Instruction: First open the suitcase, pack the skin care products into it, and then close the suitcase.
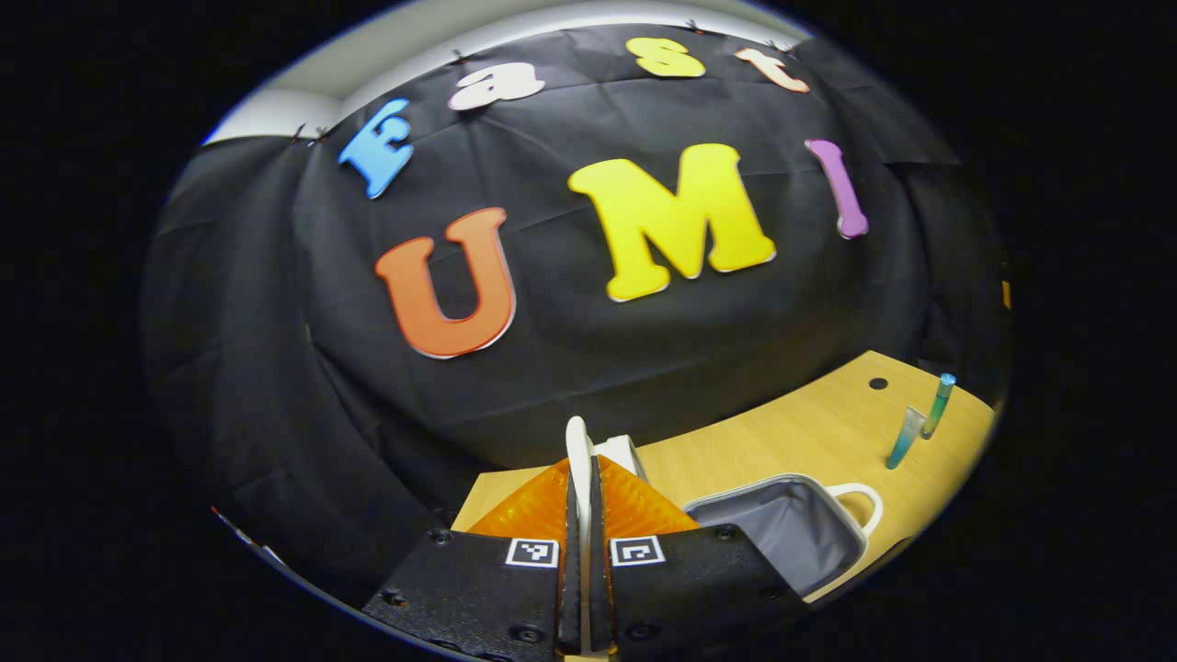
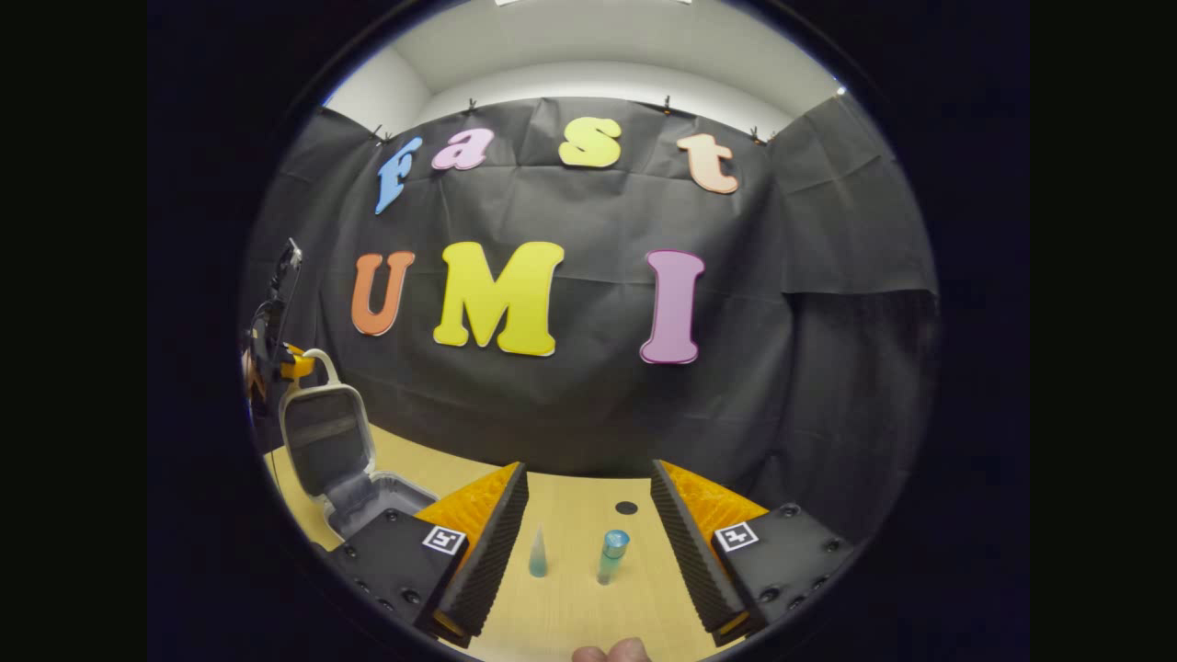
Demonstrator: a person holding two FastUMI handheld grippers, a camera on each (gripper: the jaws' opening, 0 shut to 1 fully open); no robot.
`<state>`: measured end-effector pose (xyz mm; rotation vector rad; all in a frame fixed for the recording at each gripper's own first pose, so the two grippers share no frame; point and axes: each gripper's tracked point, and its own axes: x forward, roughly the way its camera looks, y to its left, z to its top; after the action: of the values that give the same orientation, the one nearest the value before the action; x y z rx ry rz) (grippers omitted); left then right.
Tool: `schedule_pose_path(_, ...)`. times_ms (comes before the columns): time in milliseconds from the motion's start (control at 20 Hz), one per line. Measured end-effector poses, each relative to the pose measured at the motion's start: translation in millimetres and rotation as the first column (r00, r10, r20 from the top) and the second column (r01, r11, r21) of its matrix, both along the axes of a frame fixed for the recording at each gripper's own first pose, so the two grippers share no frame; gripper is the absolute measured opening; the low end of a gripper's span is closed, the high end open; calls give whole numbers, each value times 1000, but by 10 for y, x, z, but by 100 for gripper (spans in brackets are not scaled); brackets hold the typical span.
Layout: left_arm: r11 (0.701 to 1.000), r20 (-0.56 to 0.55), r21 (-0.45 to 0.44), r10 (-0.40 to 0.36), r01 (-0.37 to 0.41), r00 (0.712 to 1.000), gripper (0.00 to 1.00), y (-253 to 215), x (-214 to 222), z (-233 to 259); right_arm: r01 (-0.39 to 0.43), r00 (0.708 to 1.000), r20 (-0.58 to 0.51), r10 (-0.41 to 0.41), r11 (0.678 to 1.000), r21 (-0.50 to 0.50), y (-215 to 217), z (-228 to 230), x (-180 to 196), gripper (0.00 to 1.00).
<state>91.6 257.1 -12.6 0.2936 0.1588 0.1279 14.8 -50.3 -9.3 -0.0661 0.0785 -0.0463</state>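
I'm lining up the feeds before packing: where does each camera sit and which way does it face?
Left gripper view: rides the left gripper, fingers shut on the suitcase lid, facing the wall; open suitcase below.
Right gripper view: rides the right gripper, fingers open, facing two tubes on the table; a fingertip shows.
Shared: suitcase, tubes, table.

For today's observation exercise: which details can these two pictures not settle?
- Suitcase base: interior partly behind the left gripper, left gripper view.
- Suitcase lid handle: the grip is too small, right gripper view.
- Two skin care tubes: labels too small.
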Motion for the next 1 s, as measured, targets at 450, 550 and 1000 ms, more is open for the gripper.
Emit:
schedule_pose_path(450,954,-151,-198,200,-227,968,7,1568,-66,-1430,-42,997,-66,34,991,-124,440,-130,12,79)
schedule_pose_path(550,917,-201,-296,212,-266,956,7,1660,32,-1741,-56,996,-79,44,987,-150,533,-163,35,79)
schedule_pose_path(1000,805,-373,-409,283,-430,884,26,1831,68,-2512,-74,992,-111,58,987,-145,711,-182,188,80)
